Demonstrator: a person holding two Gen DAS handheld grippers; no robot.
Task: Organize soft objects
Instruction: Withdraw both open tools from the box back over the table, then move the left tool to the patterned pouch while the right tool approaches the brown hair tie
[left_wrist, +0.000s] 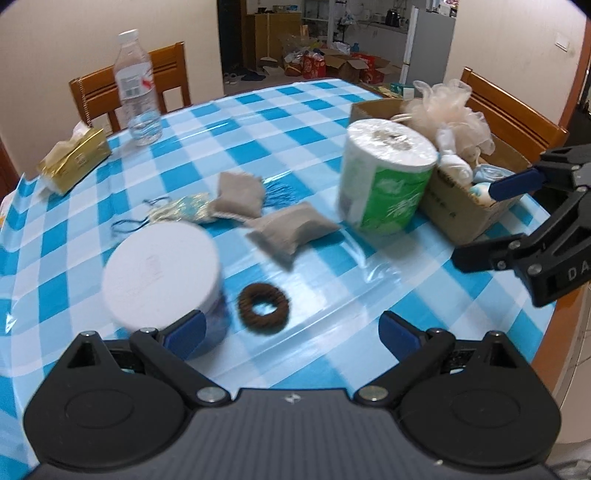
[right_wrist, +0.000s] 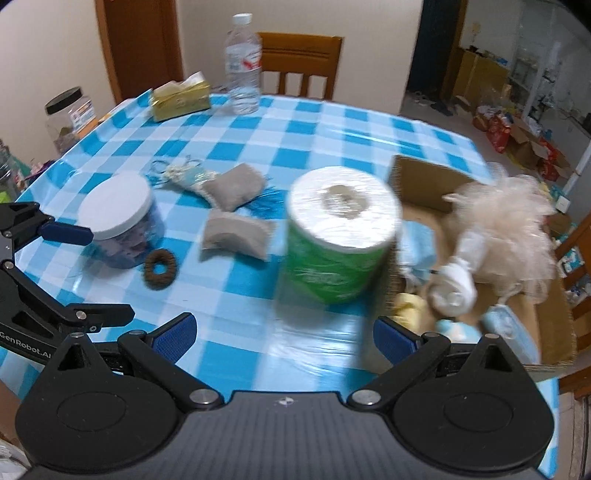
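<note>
Soft pouches (left_wrist: 291, 230) lie loose on the surface beside the paper roll (left_wrist: 384, 177), near the cardboard box (left_wrist: 461, 206). Both left gripper (left_wrist: 291, 328) and right gripper (right_wrist: 282, 332) hover with fingers spread, empty. A careless reach could topple the roll.

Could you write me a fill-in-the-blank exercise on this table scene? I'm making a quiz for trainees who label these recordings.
1. The toilet paper roll stands upright just outside the cardboard ____.
2. The brown hair scrunchie lies beside the jar with the ____ lid.
3. The jaws of the left gripper and the right gripper are both ____.
4. The mesh bath pouf rests ____ the cardboard box.

Missing words: box; white; open; inside
</note>
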